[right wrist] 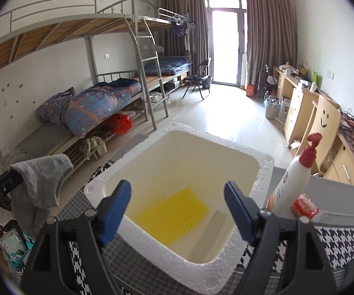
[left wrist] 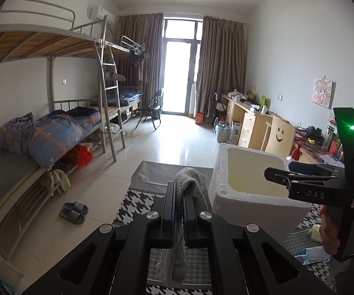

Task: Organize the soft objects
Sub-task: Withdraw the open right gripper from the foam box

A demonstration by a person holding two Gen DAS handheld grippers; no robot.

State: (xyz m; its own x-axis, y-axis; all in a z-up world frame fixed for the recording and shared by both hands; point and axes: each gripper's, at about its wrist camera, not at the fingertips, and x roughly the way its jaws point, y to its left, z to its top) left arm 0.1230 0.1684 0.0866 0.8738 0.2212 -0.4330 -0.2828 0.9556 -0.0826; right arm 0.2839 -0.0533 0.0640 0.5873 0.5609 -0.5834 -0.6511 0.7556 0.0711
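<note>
My left gripper is shut on a grey sock, which droops over and hangs below the fingers, held above the houndstooth cloth just left of a white foam box. The sock also shows at the left of the right wrist view. My right gripper is open and empty, above the near rim of the foam box. A yellow ribbed cloth lies on the box floor. The right gripper also shows from the side in the left wrist view, over the box.
A white pump bottle with a red top and a small red item stand right of the box. A blue face mask lies on the houndstooth cloth. Bunk beds stand left, desks right, slippers on the floor.
</note>
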